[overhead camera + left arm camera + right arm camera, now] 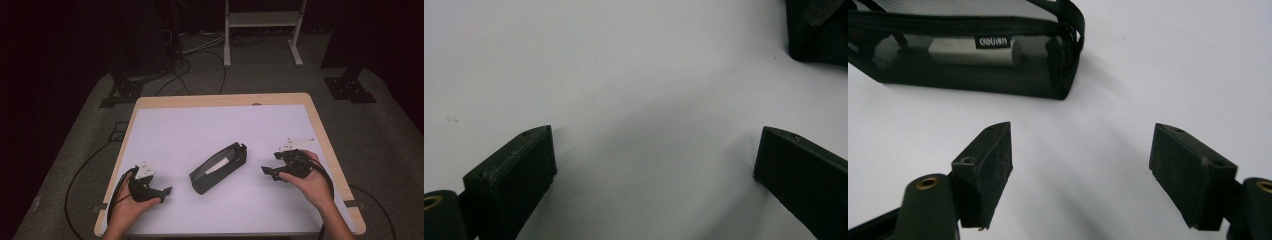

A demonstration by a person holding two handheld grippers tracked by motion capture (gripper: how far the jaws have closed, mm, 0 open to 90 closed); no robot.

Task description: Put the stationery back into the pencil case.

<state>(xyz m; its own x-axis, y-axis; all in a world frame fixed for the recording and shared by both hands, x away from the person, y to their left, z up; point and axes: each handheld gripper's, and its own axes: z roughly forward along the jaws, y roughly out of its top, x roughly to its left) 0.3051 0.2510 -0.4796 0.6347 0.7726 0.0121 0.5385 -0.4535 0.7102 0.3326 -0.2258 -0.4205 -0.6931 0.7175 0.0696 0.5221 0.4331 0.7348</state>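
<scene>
2 grippers at rest on either side of a black pouch (218, 167)
High view: pouch lying slantwise mid-table (210, 115), zip open, something pale inside; left gripper (165, 192) low near the front left edge, held in a hand (125, 205), jaws aimed toward the pouch but well apart from it; right gripper (269, 167) in the other hand (312, 182), near the pouch's right end, not touching. Left gripper view: jaws spread wide over bare white surface, nothing between, pouch corner (819, 35) at top right. Right gripper view: jaws wide apart, nothing between; mesh pouch (963, 50) ahead at upper left, silver cylinder (975, 52) visible through the mesh
</scene>
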